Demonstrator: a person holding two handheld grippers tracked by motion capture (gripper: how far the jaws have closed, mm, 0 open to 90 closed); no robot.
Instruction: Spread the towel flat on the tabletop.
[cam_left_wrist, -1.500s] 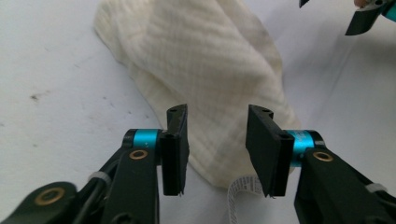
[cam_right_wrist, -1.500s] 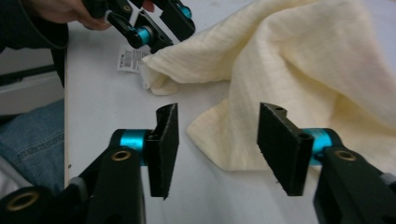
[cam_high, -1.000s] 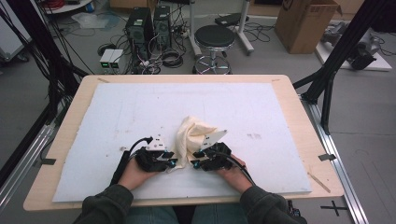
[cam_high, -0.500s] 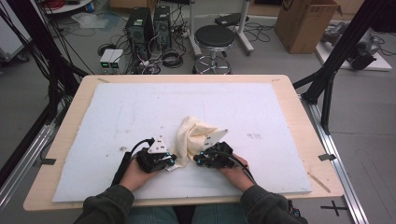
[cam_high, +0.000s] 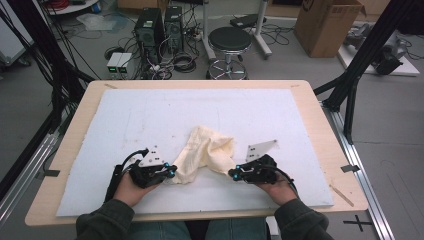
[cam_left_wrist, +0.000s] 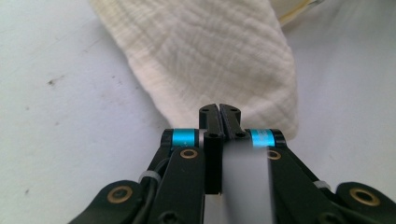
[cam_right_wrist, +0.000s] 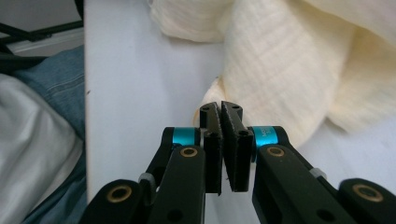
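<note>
Holding a pair of tongs in each hand, you have both closed at the near edge of the cream cloth, which lies crumpled on the white mat toward your side of the counter. Your left tongs have their jaws pressed together on the cloth's near left corner; in the left gripper view the tips meet right at the hem of the crinkled fabric, which fans out away from them. Your right tongs are likewise clamped on the cloth's near right corner, and in the right gripper view the jaw tips pinch a small fold of the fabric, with the mat's edge and your denim-clad leg off to the side. Between the two tongs the cloth rises in a bunched hump.
</note>
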